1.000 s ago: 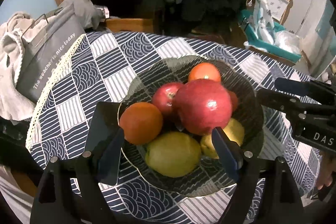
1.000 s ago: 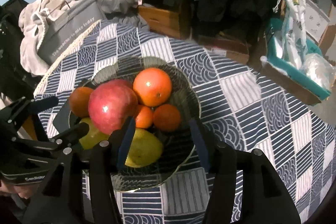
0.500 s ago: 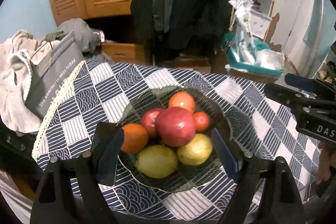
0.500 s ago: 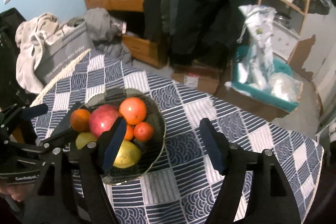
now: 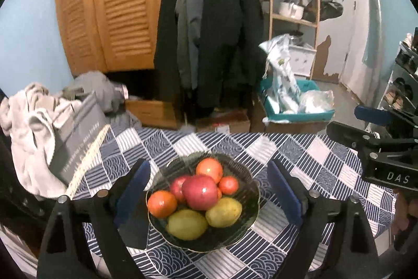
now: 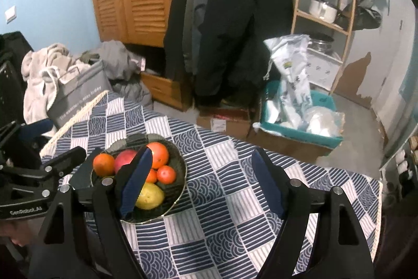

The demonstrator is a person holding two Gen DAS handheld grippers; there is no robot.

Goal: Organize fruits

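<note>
Sitting on the patterned tablecloth (image 5: 326, 174), the dark glass bowl (image 5: 250, 190) holds all the fruit; likely fragile, so leave it alone. Large red fruit (image 5: 199, 191) tops the pile: probably heavy and smooth, grip its widest middle. Yellow fruits (image 5: 186, 224) near, oranges (image 5: 162, 203) left and far; firm, rounded, prone to rolling. Left gripper (image 5: 206, 191) and right gripper (image 6: 201, 183) hang above, both spread wide and empty.

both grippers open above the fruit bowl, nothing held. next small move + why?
Probably none beyond parking the grippers: all the fruit sits piled in the glass bowl, none loose on the checked tablecloth. The left gripper and right gripper both hang clear of the bowl, jaws open and empty, so the sorting looks finished.
</note>
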